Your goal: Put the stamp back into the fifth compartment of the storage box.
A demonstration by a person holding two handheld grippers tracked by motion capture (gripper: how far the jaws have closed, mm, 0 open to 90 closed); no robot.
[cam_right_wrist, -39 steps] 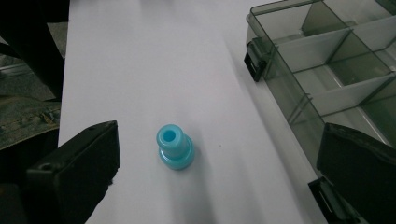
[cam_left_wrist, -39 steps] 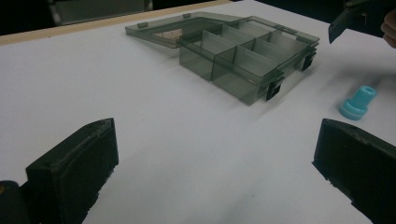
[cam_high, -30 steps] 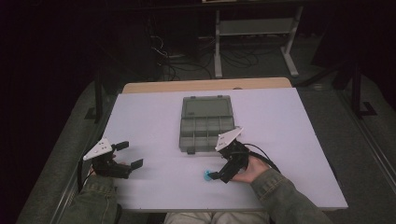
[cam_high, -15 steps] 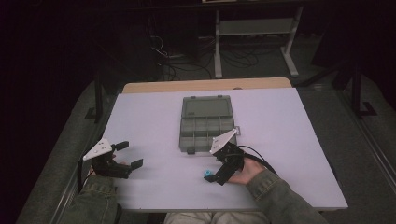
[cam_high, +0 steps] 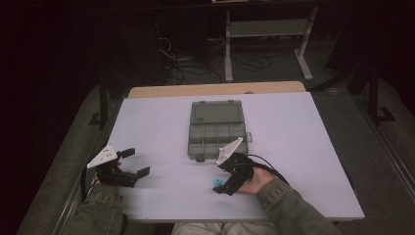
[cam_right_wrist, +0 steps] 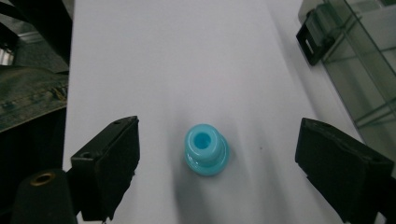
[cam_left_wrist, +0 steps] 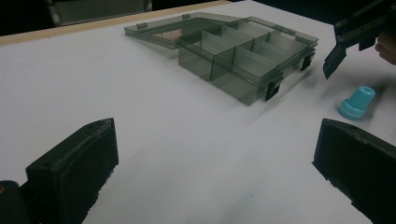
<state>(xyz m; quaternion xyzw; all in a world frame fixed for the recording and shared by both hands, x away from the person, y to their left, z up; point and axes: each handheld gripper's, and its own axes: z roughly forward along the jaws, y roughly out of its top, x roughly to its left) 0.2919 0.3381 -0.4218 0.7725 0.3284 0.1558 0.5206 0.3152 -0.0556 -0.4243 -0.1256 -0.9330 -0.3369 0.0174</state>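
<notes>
**Right gripper closing around a blue plug**

High view: the right gripper point(cam_high: 226, 185) hangs over the blue plug point(cam_high: 217, 183) near the table's point(cam_high: 303, 147) front edge, in front of the open grey organiser box point(cam_high: 217, 128).

Left gripper view: the left gripper point(cam_left_wrist: 215, 163) rests with jaws wide apart, nothing between them.

Right gripper view: the plug stands upright between the jaws, which have just been closing but are clear of it on both sides.

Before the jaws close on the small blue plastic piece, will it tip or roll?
The blue plastic piece stands upright on its wider flange, so it probably resists tipping. Its round body may roll if knocked over. It looks like smooth, rigid plastic, so it could slip between the jaws of the right gripper.
</notes>
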